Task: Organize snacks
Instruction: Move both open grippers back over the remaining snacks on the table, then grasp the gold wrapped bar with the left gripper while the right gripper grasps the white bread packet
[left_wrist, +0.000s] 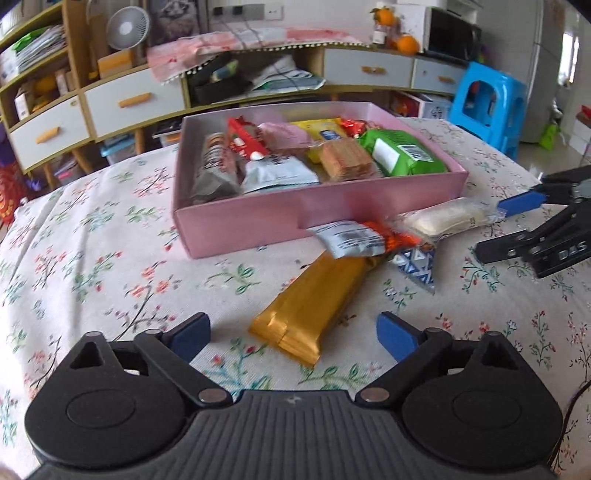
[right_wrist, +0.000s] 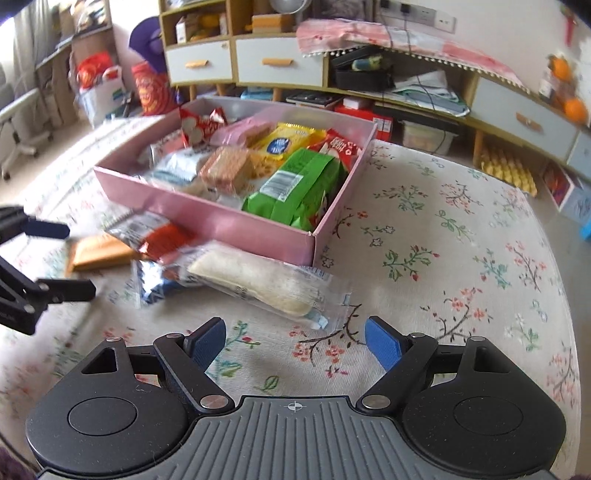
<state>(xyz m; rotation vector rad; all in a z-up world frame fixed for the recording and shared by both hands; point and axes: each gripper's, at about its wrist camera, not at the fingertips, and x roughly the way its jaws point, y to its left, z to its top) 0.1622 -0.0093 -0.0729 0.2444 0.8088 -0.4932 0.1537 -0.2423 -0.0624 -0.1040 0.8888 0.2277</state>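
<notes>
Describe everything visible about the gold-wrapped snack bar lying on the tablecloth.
The gold-wrapped snack bar is a long, flat packet in shiny golden foil with a crimped, folded end seam facing the left gripper. It lies flat on the floral tablecloth, outside the pink box, angled diagonally. Its far end is tucked under the orange-and-silver packet. Both grippers are open; neither touches it.
</notes>
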